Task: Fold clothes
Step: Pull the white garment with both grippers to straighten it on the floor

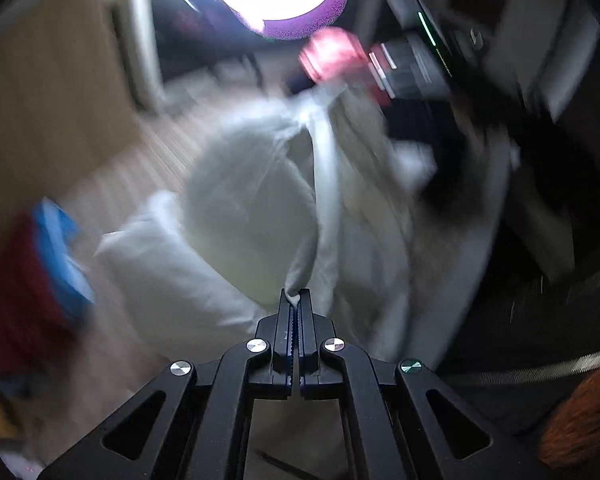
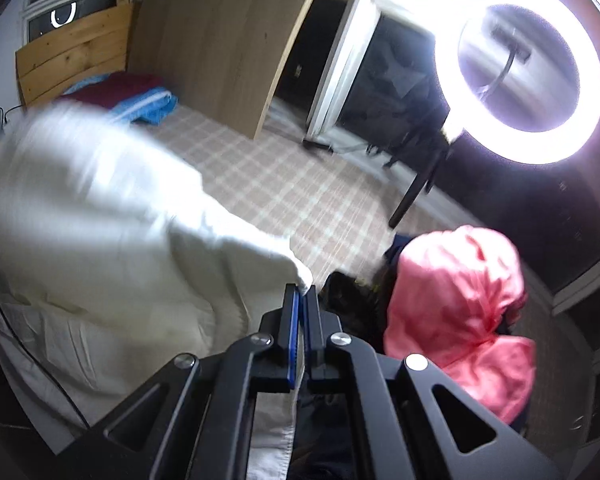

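Holding a white garment (image 1: 260, 208) between us, we see the left claw (image 1: 295, 300) clamped together on a pinch of its cloth at the near edge of the left wrist view. From there the fabric runs up and away to the right claw (image 1: 404, 72), which shows far off and blurred, so from that side we cannot tell its grip. In the right wrist view the right claw (image 2: 303, 296) has its fingers closed together on a corner of the same white garment (image 2: 100, 208), which billows out to the left over a bed with a checked cover (image 2: 284, 184).

Around it, a folded pile of maroon and blue clothes (image 2: 136, 96) lies at the far left of the bed by a wooden headboard (image 2: 72, 52). To the near right a pink garment (image 2: 460, 304) is heaped up beside dark clothes (image 2: 348, 300), close to the right claw. A lit ring light (image 2: 528, 68) on a stand glares at the far right, and a tall wooden panel (image 2: 220, 32) stands beyond the bed.
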### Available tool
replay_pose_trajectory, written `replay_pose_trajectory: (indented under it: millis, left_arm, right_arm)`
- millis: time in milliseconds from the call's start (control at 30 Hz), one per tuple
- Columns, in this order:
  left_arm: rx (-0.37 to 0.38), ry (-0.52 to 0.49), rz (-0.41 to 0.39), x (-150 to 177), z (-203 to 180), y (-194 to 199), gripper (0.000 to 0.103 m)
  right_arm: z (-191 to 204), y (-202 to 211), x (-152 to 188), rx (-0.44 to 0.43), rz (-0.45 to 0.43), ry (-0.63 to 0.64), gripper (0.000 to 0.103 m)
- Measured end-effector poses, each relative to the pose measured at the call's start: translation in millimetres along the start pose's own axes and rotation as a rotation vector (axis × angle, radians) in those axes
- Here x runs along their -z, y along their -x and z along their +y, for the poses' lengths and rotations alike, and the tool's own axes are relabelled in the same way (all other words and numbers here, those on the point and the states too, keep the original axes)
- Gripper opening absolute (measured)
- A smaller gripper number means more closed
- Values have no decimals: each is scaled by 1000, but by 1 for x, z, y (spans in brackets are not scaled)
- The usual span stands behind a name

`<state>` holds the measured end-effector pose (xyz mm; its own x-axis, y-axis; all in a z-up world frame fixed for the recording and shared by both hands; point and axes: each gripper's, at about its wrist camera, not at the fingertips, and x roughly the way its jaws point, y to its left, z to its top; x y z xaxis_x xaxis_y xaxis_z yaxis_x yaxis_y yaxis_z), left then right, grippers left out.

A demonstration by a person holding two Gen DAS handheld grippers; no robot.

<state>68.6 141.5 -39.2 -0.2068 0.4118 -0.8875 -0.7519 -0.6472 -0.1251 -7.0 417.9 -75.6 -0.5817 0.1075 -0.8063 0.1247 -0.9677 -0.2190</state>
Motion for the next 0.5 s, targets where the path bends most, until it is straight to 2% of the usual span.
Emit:
replay_pose_trajectory:
  millis: [33,100,200,300,333,367,400,433,500]
  left_arm:
    - [-8,16,50,11,-7,-25,1]
    - [-68,64,80,16,-1,-49,1]
    - [-160,146,82,13,20,-67,1]
    - [-183,178,68,8,29,-63,2]
    - [-181,177,68,9,26,-57,4]
    - [-181,176,67,10,24,-51,7]
    - [-190,167,55,11,22,-42,7]
    - [-200,157,44,13,21,-33,8]
    - [-214,133,27,10,16,-23,9]
  right_arm:
    - [-2,-5,4,-33,15,-9,2]
    - [-3,-14,11,-79,36,-21,3]
    - [-4,-23,18,-119,59,-18,9]
    - [-2,-26,23,-156,59,-3,11]
    - [-2,-26,25,-169,59,3,17]
    - [-1,-27,27,-182,58,8,29]
    - [-1,-28,29,-194,58,13,36]
    - [0,-28,30,-207,58,18,40]
    - [1,-30,34,-232,58,28,40]
